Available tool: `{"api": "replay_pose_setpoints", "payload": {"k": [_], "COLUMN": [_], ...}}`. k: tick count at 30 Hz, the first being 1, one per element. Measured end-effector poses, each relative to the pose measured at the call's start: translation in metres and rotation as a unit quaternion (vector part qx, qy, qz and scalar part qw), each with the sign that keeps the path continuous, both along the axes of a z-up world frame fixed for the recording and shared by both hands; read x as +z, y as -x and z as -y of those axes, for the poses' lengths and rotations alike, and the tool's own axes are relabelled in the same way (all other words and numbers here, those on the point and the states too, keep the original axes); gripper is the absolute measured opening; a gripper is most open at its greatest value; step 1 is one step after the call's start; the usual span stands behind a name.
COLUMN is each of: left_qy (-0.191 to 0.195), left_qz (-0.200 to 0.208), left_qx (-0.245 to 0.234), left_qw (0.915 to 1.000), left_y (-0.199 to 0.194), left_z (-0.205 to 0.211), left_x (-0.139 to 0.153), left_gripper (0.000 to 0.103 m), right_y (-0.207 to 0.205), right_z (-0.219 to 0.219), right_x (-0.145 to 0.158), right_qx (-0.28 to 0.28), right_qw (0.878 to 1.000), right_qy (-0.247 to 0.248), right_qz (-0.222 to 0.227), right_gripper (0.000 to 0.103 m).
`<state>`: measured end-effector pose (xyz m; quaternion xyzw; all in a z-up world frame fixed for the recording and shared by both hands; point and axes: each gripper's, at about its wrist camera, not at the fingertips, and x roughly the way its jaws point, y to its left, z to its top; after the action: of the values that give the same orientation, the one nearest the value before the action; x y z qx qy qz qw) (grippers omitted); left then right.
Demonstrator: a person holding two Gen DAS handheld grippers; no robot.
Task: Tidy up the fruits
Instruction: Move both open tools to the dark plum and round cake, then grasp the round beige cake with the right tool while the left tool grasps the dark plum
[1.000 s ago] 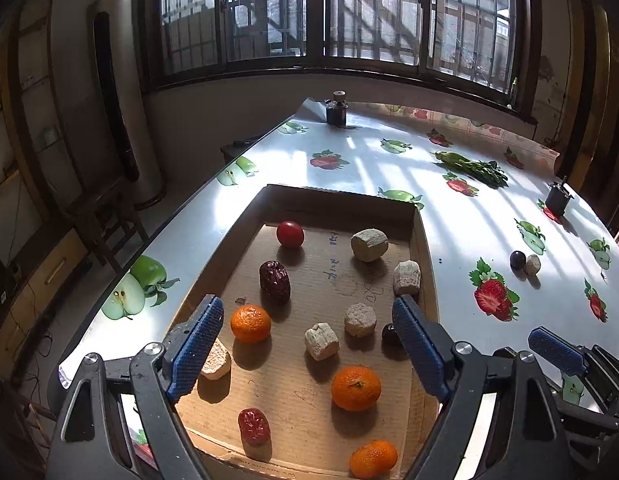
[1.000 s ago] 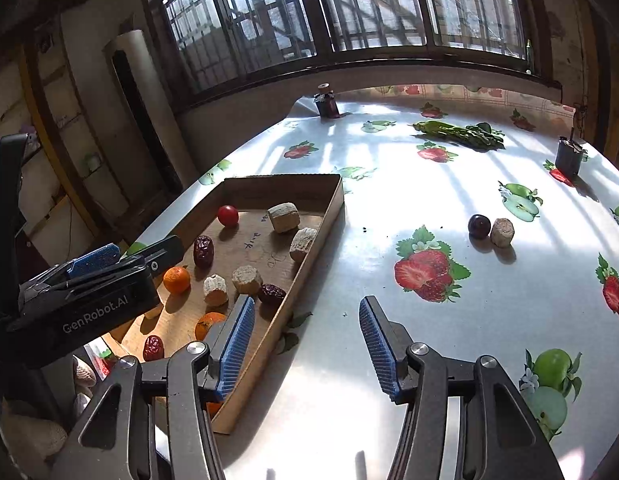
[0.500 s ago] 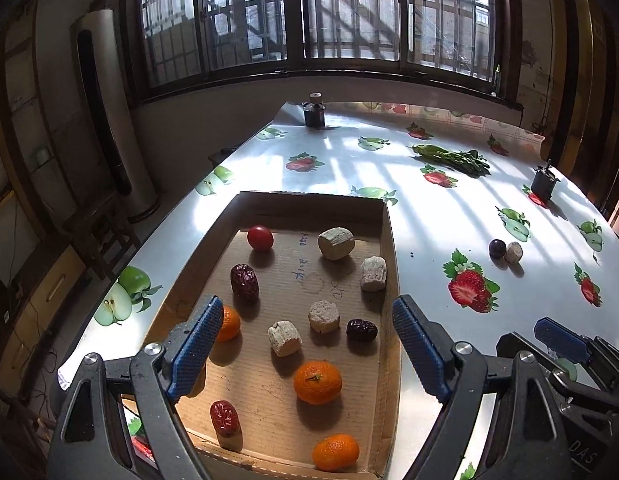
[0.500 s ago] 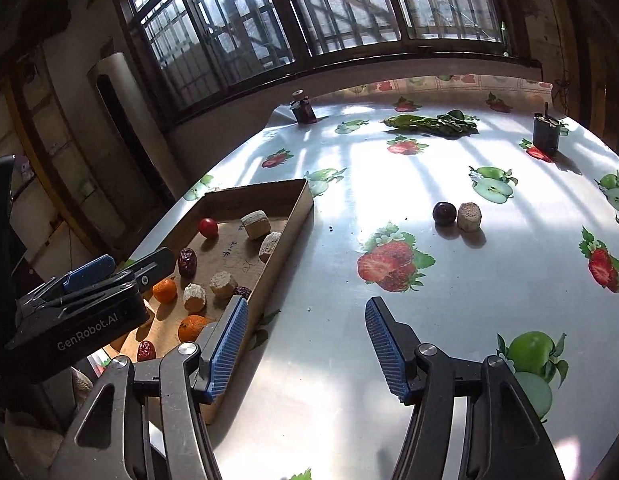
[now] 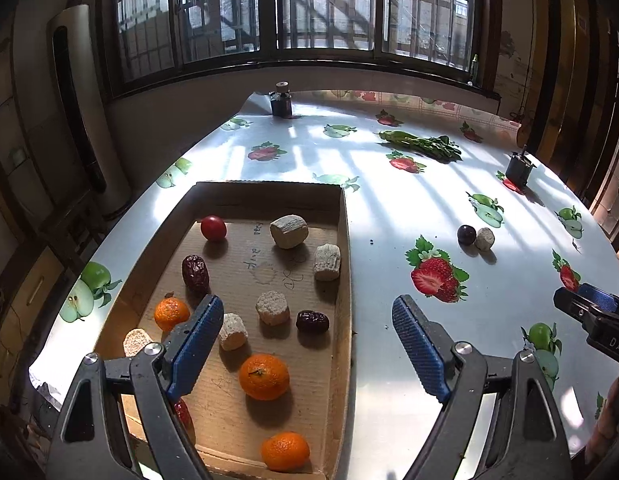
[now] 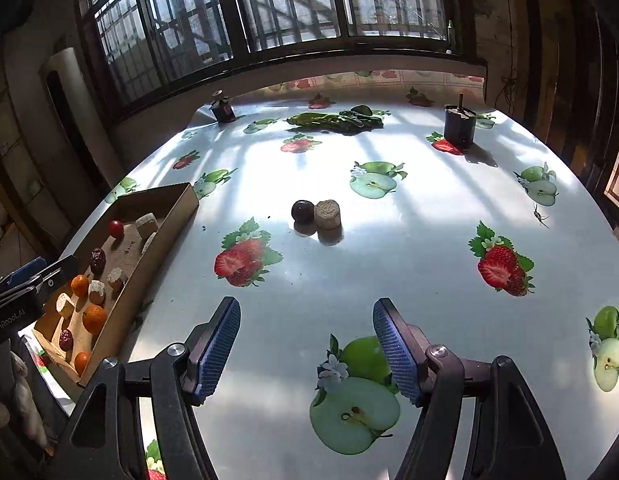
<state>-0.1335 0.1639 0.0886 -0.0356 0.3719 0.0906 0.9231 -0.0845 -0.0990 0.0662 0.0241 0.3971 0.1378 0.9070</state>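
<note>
I hold both tools empty, jaws apart: left gripper [image 5: 307,344] over the box [image 5: 346,264], right gripper [image 6: 307,350] above the table [image 6: 409,248]. I judge the reach underway; next, close squarely on the dark plum [image 6: 302,211], touching the pale chunk [image 6: 327,213].

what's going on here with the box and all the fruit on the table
A person holds a two-finger gripper in each hand, sorting fruit. Both the left gripper and the right gripper are open and hold nothing. The cardboard box contains oranges, red dates, a small red fruit and pale chunks. A dark plum and a pale chunk sit side by side out on the table, ahead of the right gripper.
</note>
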Motion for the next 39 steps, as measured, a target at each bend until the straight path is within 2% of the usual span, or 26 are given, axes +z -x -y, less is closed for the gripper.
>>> {"api": "replay_pose_setpoints", "payload": {"k": [4,10,12,14,16,18,19,20,24,27,30,34,37,39], "left_qy": [0.012,0.018,0.014,0.013,0.016,0.022,0.028,0.034,0.046,0.044,0.047,0.047,0.022,0.003], "left_qz": [-0.01,-0.02,-0.025,-0.031,-0.036,-0.043,-0.049,-0.054,-0.063,-0.066,-0.082,-0.1,-0.1,-0.115], "left_qx": [-0.02,-0.029,-0.03,-0.028,-0.025,-0.025,-0.028,-0.032,-0.052,-0.07,-0.095,-0.119,-0.133,-0.136], "left_qw": [0.9997,0.9992,0.9991,0.9991,0.9989,0.9985,0.998,0.9975,0.9956,0.9944,0.9909,0.9867,0.9859,0.984], "left_y": [-0.012,-0.026,-0.028,-0.031,-0.034,-0.039,-0.041,-0.043,-0.05,-0.055,-0.069,-0.098,-0.124,-0.142], "left_z": [0.008,0.013,0.014,0.014,0.012,0.013,0.014,0.015,0.027,0.041,0.057,0.081,0.102,0.113], "left_x": [-0.002,-0.003,-0.006,-0.01,-0.012,-0.015,-0.017,-0.018,-0.018,-0.016,-0.016,-0.024,-0.032,-0.041], "left_gripper": [0.086,0.086,0.086,0.086,0.086,0.086,0.086,0.086,0.086,0.086,0.086,0.086,0.086,0.086], "right_y": [-0.037,-0.098,-0.115,-0.128,-0.136,-0.137,-0.138,-0.138,-0.135,-0.133,-0.127,-0.125,-0.128,-0.129], "right_z": [0.016,-0.013,-0.026,-0.036,-0.042,-0.043,-0.045,-0.046,-0.039,-0.022,0.001,0.027,0.031,0.03], "right_x": [0.0,-0.023,-0.036,-0.046,-0.054,-0.051,-0.05,-0.05,-0.049,-0.048,-0.048,-0.052,-0.054,-0.054], "right_qx": [-0.006,0.022,0.035,0.034,0.033,0.037,0.042,0.045,0.027,-0.002,-0.022,-0.024,-0.023,-0.022], "right_qw": [0.999,0.999,0.999,0.998,0.998,0.999,0.999,0.999,0.999,0.998,0.997,0.999,0.999,0.999], "right_qy": [-0.015,-0.007,0.0,0.017,0.021,0.014,0.012,0.011,0.035,0.063,0.072,0.023,-0.003,-0.005], "right_qz": [-0.036,-0.04,-0.041,-0.043,-0.046,-0.026,-0.026,-0.026,-0.025,-0.027,-0.026,-0.028,-0.032,-0.032], "right_gripper": [0.073,0.072,0.055,0.054,0.048,0.044,0.04,0.029,0.029,0.029,0.03,0.03,0.031,0.033]}}
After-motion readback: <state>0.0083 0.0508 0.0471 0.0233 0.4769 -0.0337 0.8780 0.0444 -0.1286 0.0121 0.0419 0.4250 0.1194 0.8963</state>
